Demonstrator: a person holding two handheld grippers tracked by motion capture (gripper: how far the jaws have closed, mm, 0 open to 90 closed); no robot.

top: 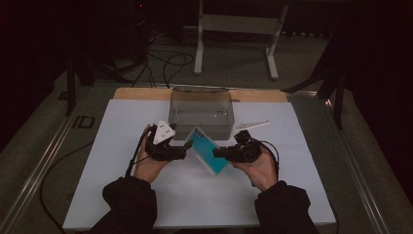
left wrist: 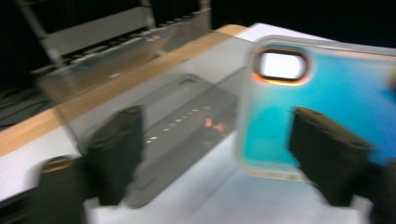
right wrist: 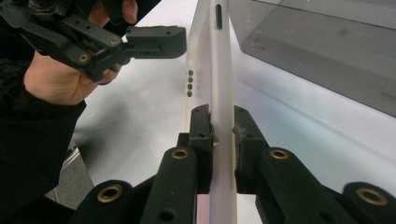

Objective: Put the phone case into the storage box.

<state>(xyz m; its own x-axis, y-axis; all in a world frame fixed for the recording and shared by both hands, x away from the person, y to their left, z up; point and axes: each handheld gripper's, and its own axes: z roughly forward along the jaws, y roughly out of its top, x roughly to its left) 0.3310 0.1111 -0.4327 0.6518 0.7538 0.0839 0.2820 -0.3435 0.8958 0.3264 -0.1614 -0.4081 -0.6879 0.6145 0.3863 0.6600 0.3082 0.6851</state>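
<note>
Thing: phone case (top: pixel 210 153), turquoise back, frosted rim, held on edge above the desk (top: pixel 122 195), just in front of the smoky plastic box (top: pixel 200 113).
Right claw (right wrist: pixel 223 125): clamped across the case's rim.
Left claw (left wrist: pixel 219 144): jaws spread, not gripping the case.
Handling: likely light, slightly flexible, slick; grip the rim near a corner.

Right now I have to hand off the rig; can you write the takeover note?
Right tongs: shut on the edge of the turquoise phone case with the clear rim, held above the white table mat.
Left tongs: open, case beside one pad, not gripped.
Smoky transparent plastic box: just behind the case, open top.
Done: case picked up.
Left: probably placing it in the box.
</note>
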